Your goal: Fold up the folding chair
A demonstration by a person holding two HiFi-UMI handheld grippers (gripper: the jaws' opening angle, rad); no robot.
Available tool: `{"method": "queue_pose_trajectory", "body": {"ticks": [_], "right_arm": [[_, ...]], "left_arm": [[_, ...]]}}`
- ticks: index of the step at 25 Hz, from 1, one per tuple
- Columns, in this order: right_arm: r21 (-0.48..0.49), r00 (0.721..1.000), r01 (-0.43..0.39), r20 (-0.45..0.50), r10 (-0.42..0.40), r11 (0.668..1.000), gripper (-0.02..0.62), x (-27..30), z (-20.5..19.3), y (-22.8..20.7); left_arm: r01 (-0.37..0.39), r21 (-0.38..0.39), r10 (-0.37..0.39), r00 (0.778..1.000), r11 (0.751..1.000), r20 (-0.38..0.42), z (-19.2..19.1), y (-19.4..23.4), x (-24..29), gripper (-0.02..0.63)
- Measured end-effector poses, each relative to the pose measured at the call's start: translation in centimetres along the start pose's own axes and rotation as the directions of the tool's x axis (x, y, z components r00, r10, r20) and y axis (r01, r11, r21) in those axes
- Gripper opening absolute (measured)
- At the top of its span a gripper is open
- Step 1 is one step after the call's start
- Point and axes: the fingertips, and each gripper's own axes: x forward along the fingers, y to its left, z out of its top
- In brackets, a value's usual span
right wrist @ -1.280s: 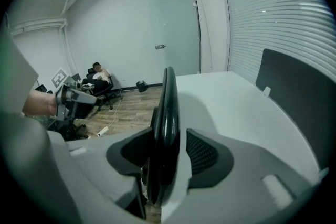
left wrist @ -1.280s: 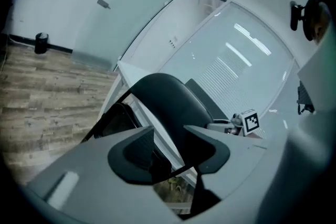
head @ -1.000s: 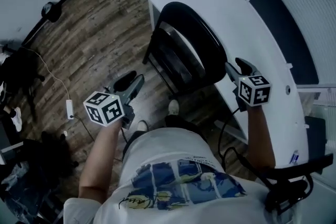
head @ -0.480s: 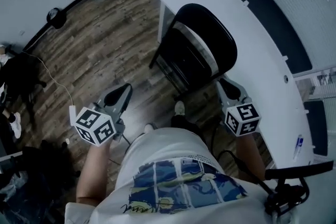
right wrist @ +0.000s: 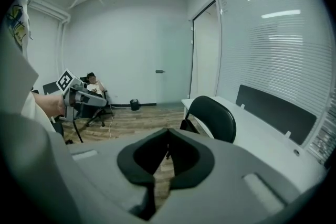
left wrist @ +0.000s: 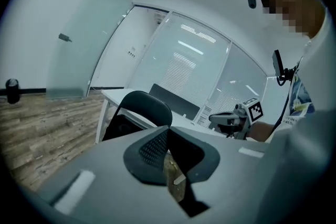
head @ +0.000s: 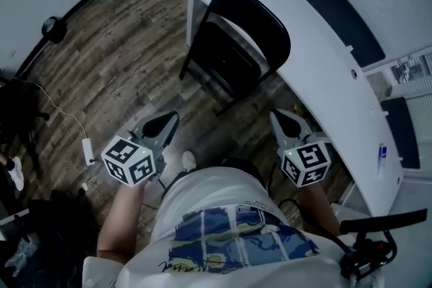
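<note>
Left hand-held gripper (head: 170, 119) closed, empty

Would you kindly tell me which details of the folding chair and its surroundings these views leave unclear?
- Folding chair, lower half: in both gripper views, blocked by the left gripper and right gripper bodies.
- Whether it touches the table: head view, the backrest overlaps the table edge.
- Small blue-tipped item on the table: head view, too small to identify.
</note>
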Motion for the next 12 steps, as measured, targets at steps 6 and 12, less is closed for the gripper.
{"method": "queue_pose_trajectory", "body": {"ticks": [6, 12], "right_arm": [[-0.004, 0.999, 0.009, 0.04, -0.009, 1.0, 0.003, -5.6, -0.9, -0.4], [-0.002, 0.998, -0.032, 0.063, 0.032, 0.999, 0.003, -8.8, -3.6, -0.9]], "left_arm": [[0.043, 0.057, -0.043, 0.999, 0.997, 0.005, -0.3, -6.1, 0.9, 0.005], [0.011, 0.078, -0.011, 1.0, 0.997, 0.0, -2.0, -9.9, 1.4, 0.005]]}}
